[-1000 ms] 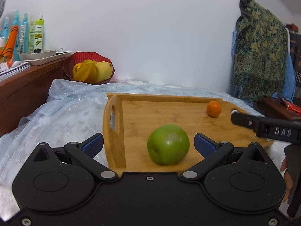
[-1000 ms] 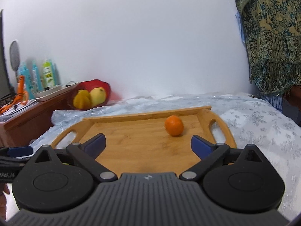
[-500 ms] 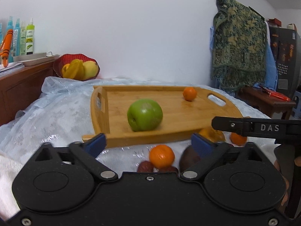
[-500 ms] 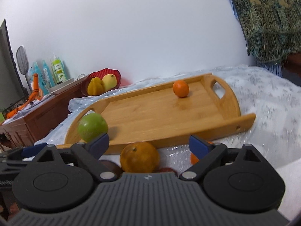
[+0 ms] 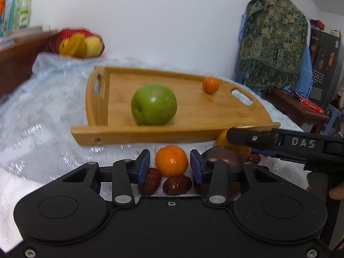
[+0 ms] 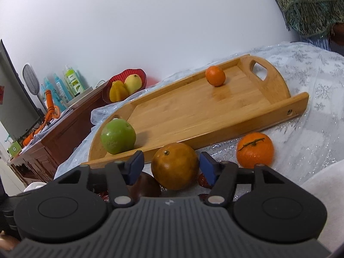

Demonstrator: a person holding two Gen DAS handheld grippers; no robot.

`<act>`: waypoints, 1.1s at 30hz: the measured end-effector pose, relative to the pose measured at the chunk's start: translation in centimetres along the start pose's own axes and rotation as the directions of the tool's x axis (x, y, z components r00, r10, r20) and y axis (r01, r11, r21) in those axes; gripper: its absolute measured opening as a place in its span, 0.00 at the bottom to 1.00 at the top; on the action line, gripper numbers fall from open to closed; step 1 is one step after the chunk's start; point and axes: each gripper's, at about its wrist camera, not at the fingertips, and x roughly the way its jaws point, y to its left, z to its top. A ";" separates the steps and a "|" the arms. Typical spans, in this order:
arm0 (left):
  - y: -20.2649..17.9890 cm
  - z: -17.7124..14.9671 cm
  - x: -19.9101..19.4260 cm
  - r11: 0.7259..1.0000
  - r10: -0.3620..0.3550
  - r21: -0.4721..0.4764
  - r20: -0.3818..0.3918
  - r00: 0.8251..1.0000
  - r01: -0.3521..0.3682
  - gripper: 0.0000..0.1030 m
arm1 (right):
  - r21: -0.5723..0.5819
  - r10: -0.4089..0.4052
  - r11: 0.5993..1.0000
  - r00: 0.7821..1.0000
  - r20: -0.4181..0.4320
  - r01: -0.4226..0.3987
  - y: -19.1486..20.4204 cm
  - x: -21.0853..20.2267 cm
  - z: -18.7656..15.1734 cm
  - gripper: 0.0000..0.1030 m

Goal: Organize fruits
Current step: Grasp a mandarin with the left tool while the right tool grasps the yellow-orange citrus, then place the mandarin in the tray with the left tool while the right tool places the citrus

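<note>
Left wrist view, small tangerine (image 5: 171, 160) between parted left claw (image 5: 169, 165) pads, right claw (image 6: 171, 167) parted around orange (image 6: 174, 165)

In the left wrist view the red fruit bowl (image 5: 77, 43) and bottles (image 5: 17, 10) were smeared by motion blur. The right tongs (image 5: 243, 136) hid most of a large orange (image 5: 221, 139). A dark purple fruit (image 6: 148, 186) (kind unclear) sat half behind the right tongs' body.
</note>
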 end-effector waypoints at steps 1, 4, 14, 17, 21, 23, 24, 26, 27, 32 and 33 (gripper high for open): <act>0.2 0.0 0.3 1.000 -0.007 -0.023 -0.012 1.000 0.006 0.36 | 0.009 0.002 1.000 1.000 -0.001 -0.002 -0.1 0.0 0.0 0.63; 1.0 0.2 1.0 0.997 -0.030 -0.070 -0.027 0.999 0.028 0.37 | 0.028 0.006 1.000 1.000 -0.005 -0.006 -0.3 0.3 0.2 0.63; 0.4 0.4 1.5 0.999 -0.005 -0.052 -0.007 1.000 0.005 0.31 | 0.040 -0.026 0.999 0.999 -0.039 0.028 -0.3 1.4 0.2 0.53; -0.8 0.5 0.6 0.999 0.026 0.026 0.048 0.999 -0.027 0.31 | -0.006 -0.055 0.998 0.998 -0.025 0.055 0.3 1.1 0.1 0.53; -2.0 0.9 -0.8 0.996 0.029 0.080 0.123 0.992 -0.039 0.31 | -0.095 -0.102 0.990 0.995 0.021 0.104 1.3 0.5 0.1 0.53; -2.3 1.3 -1.3 0.995 0.025 0.090 0.146 0.989 -0.038 0.31 | -0.138 -0.114 0.983 0.993 0.040 0.119 1.8 0.3 0.3 0.53; -2.4 1.6 -1.6 0.995 0.022 0.094 0.156 0.987 -0.037 0.31 | -0.163 -0.119 0.979 0.992 0.053 0.126 2.1 0.2 0.5 0.53; -2.5 2.5 -1.9 0.994 0.022 0.103 0.177 0.984 -0.041 0.31 | -0.221 -0.121 0.966 0.990 0.079 0.136 2.8 0.0 0.9 0.53; -2.3 2.9 -1.9 0.993 0.024 0.105 0.189 0.982 -0.045 0.31 | -0.243 -0.118 0.960 0.989 0.093 0.137 3.0 -0.1 1.3 0.53; -1.4 5.4 -1.4 0.994 0.055 0.080 0.221 0.974 -0.074 0.31 | -0.271 -0.124 0.950 0.984 0.127 0.155 3.2 0.3 3.1 0.53; -1.1 5.9 -1.1 0.994 0.062 0.077 0.222 0.973 -0.081 0.31 | -0.265 -0.127 0.951 0.984 0.128 0.157 3.1 0.5 3.4 0.53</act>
